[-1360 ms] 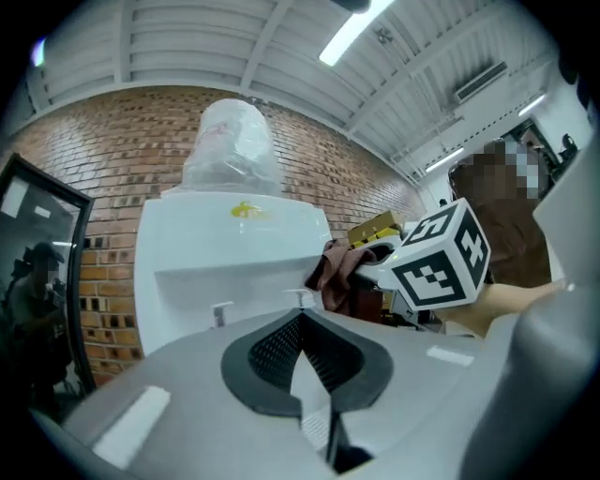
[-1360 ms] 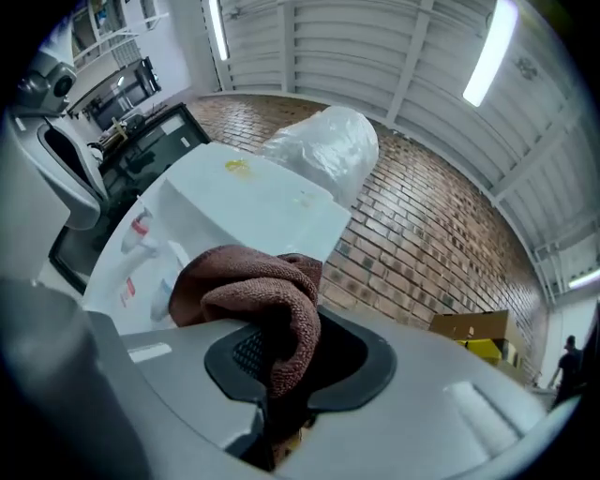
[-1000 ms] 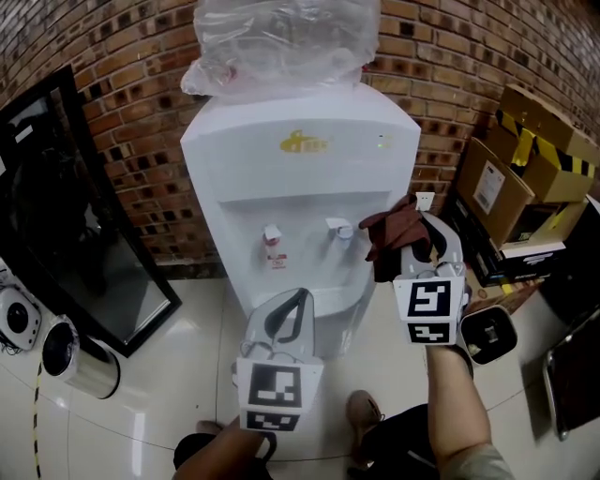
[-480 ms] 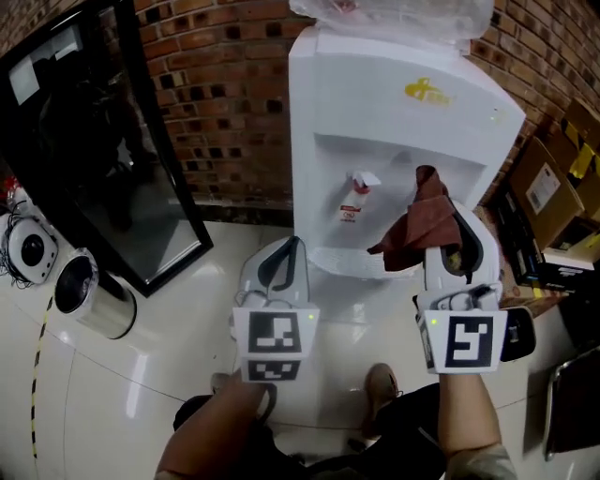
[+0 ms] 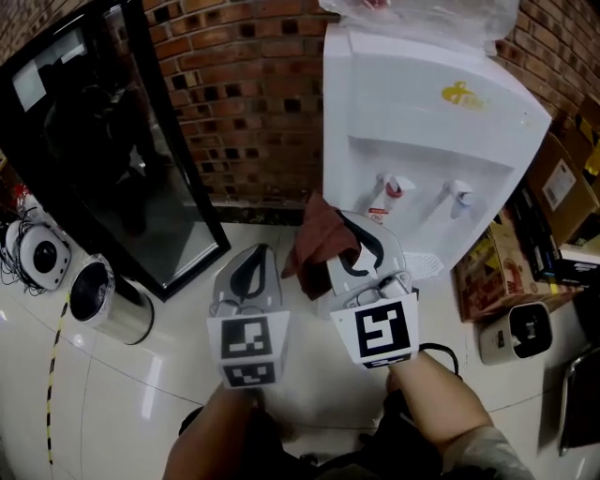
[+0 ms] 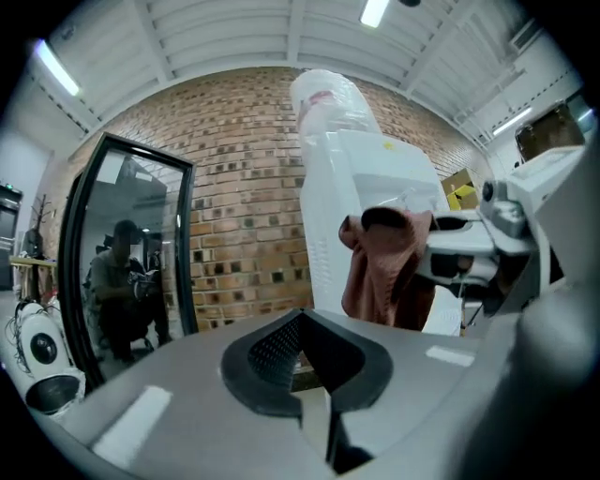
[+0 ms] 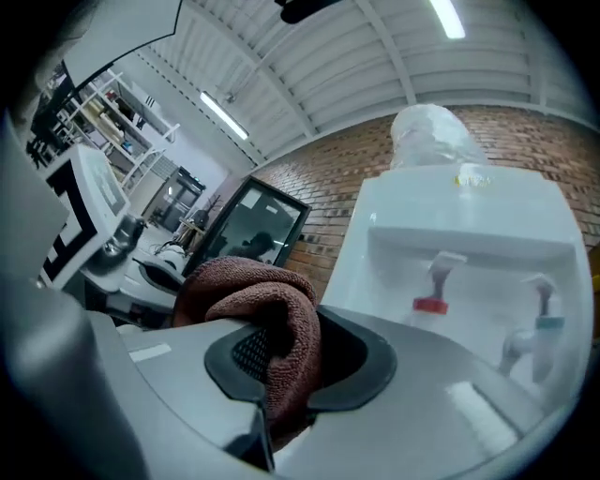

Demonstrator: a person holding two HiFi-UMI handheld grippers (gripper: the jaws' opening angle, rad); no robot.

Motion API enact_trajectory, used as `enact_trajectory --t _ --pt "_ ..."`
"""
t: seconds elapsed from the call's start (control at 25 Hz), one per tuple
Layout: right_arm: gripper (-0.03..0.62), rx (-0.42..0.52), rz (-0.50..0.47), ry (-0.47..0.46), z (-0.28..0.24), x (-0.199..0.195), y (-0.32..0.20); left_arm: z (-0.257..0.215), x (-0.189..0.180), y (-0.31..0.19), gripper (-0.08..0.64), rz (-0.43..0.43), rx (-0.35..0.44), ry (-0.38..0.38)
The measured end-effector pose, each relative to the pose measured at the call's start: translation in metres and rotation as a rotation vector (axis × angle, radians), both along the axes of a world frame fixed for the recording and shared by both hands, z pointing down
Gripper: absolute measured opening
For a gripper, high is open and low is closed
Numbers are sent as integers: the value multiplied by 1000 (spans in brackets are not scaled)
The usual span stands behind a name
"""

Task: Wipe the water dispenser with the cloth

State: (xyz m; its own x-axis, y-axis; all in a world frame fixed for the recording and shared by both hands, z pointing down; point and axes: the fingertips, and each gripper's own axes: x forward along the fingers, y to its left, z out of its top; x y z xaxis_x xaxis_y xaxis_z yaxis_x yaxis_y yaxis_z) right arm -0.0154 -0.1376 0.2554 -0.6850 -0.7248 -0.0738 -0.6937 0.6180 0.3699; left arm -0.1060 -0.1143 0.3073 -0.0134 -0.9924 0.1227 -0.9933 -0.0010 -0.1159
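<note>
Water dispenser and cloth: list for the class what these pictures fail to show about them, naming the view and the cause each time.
- Head view: the water dispenser's lower left part is hidden behind the right gripper and the cloth.
- Head view: the plastic-wrapped bottle on top is cut off by the upper edge.
- Head view: the yellow logo is too small to read.
- Right gripper view: the cloth's lower end vanishes between the jaws.

Black-framed panel against brick wall, steel bin beside it.
</note>
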Motion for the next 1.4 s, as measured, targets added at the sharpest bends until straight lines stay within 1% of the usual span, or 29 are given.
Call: enact_trajectory --t 0.12,0.32,0.56,0.8,1.04,1.24,1.4 --pt "83 -43 30 -12 18 -3 -20 2 -3 -1 0 6 -8 30" --pt "81 -42 64 -8 21 3 -28 1 7 -8 0 37 -6 50" --pt "81 -52 124 -22 23 28 -38 -1 38 -15 0 88 2 55" --pt "81 -131 215 -96 32 60 -63 -5 66 -15 0 120 14 70" --pt "80 -186 278 -138 36 88 -72 6 82 -18 0 147 -10 46" --pt "80 -210 321 -175 33 104 -76 7 94 -22 0 163 -11 51" --pt "80 -216 367 -175 34 127 -78 5 111 -25 0 193 -3 64"
